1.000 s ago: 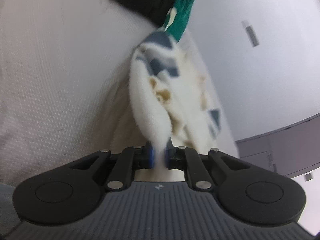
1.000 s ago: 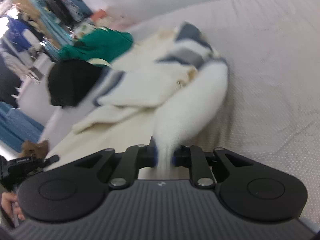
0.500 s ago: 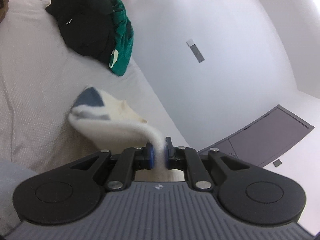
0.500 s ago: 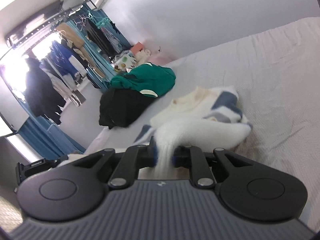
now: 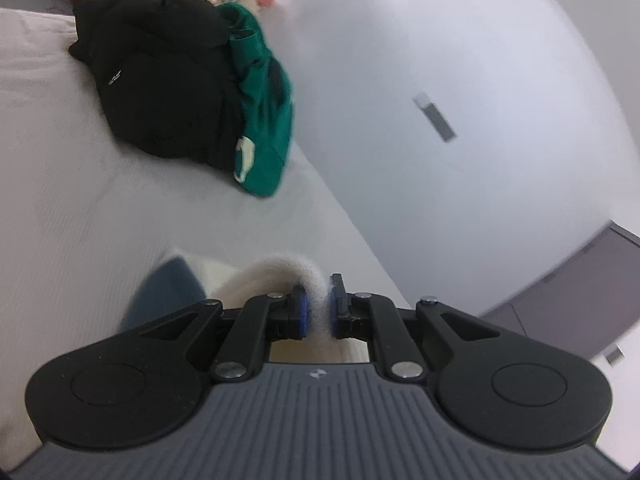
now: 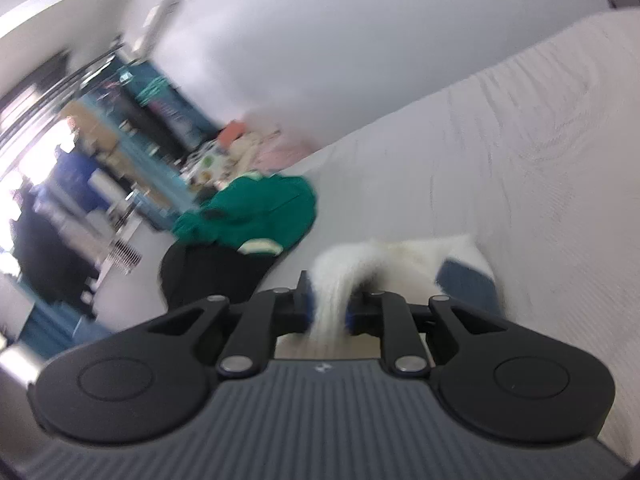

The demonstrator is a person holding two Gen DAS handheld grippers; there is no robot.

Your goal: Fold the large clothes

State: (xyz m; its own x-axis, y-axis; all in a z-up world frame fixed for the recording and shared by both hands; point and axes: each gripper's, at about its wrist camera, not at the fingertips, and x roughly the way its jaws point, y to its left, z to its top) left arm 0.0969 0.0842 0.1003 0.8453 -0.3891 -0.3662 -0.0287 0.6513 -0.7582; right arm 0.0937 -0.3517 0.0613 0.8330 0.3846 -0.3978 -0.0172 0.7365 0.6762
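The cream sweater (image 5: 276, 276) with its blue patches hangs from both grippers above the pale bed (image 5: 80, 208). The left gripper (image 5: 317, 306) has its jaws nearly together, pinching a thick fold of the fuzzy knit. The right gripper (image 6: 329, 306) does likewise, its pads pressing a bunched edge of the same sweater (image 6: 404, 260). Most of the garment droops below and ahead of the tools, close over the bed, and much of it is hidden behind the gripper bodies.

What worries me is the grip. Each tool holds only a narrow pinch of a heavy, fluffy garment, and I judge that a quick swing could drag the knit out of one pinch, leaving the sweater dangling lopsided from the other. The right-hand view is smeared, so I cannot tell how deep that fold sits between the pads. Farther along the bed from the sweater lies a black garment (image 5: 160, 80) with a green garment (image 5: 264, 120) touching it on the wall side. If the sweater is laid down too far that way, it could land on that heap and tangle with it.

Counting: two grippers, one sweater held, two other garments on the bed, one bed. Beyond the bed's far end sits blurred clutter (image 6: 224, 160) I cannot count.
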